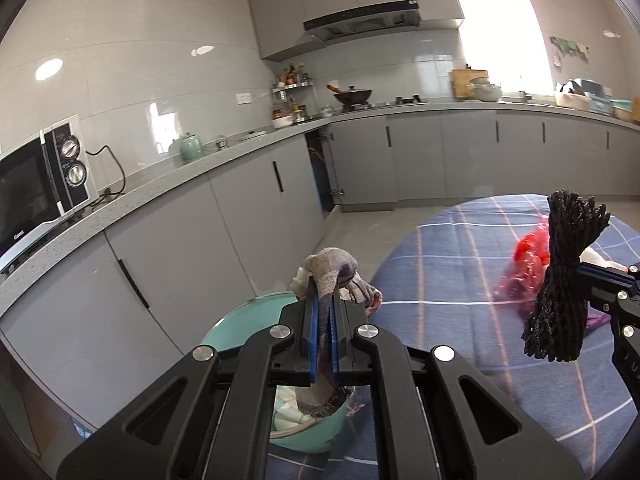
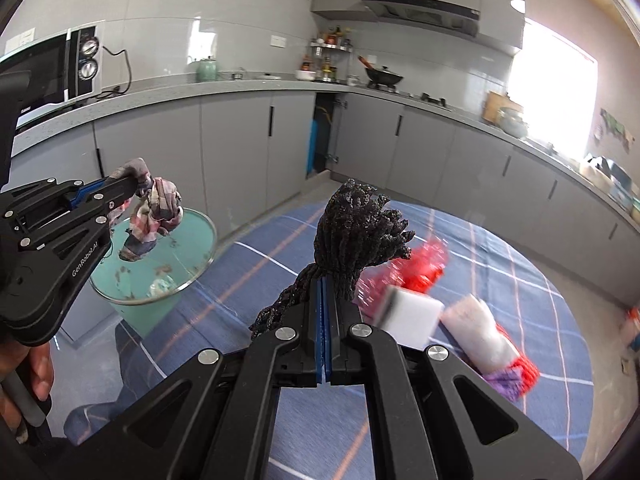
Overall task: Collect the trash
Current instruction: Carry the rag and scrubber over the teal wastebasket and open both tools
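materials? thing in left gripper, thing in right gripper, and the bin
Left gripper: rag, soft woven cloth, plaid, limp folds. Right gripper: black bundle, looks like coarse mesh or knitted netting, matte, bumpy strands; uncertain. Teal bin: probably plastic, smooth; its rim looks shiny.

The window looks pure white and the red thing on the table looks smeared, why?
Left wrist view: the window is overexposed and the red bag is motion-blurred. Right wrist view: the window blows out again, the white block is smeared, and the fisheye lens bends the counter.
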Available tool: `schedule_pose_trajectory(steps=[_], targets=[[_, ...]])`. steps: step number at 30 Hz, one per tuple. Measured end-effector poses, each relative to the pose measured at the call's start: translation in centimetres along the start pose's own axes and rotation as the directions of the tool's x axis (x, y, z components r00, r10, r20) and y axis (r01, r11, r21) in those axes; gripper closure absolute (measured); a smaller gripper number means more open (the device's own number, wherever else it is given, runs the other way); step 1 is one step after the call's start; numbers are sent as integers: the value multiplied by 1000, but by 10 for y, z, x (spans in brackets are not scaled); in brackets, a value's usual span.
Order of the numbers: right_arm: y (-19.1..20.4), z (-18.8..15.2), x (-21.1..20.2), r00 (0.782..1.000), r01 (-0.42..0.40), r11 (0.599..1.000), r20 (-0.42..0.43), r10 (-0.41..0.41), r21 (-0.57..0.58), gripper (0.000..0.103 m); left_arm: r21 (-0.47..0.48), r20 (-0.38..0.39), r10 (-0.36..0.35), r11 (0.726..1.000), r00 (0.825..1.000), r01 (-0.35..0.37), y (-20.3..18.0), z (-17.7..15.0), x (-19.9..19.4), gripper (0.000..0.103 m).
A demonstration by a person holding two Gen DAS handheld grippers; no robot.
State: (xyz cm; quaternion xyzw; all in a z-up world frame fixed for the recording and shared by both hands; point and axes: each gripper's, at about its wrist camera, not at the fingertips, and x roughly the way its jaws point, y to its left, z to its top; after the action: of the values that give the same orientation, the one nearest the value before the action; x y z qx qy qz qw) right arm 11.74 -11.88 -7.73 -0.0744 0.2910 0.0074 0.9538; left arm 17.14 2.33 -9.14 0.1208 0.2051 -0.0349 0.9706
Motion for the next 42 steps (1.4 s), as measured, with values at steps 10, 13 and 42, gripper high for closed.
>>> schedule_pose_trajectory(steps=[10, 13, 42], targets=[[36, 23, 23, 997, -82, 995, 7, 82, -59, 101, -33, 4, 135, 990, 991, -135, 42, 3, 12, 98], [46, 28, 27, 994, -104, 992, 10, 105, -78, 101, -35, 2, 175, 984, 985, -175, 52, 3, 14, 98], [109, 56, 68, 967, -251, 955, 0, 254, -157, 101, -44, -97, 299, 952, 949, -304, 94, -15, 55, 98]])
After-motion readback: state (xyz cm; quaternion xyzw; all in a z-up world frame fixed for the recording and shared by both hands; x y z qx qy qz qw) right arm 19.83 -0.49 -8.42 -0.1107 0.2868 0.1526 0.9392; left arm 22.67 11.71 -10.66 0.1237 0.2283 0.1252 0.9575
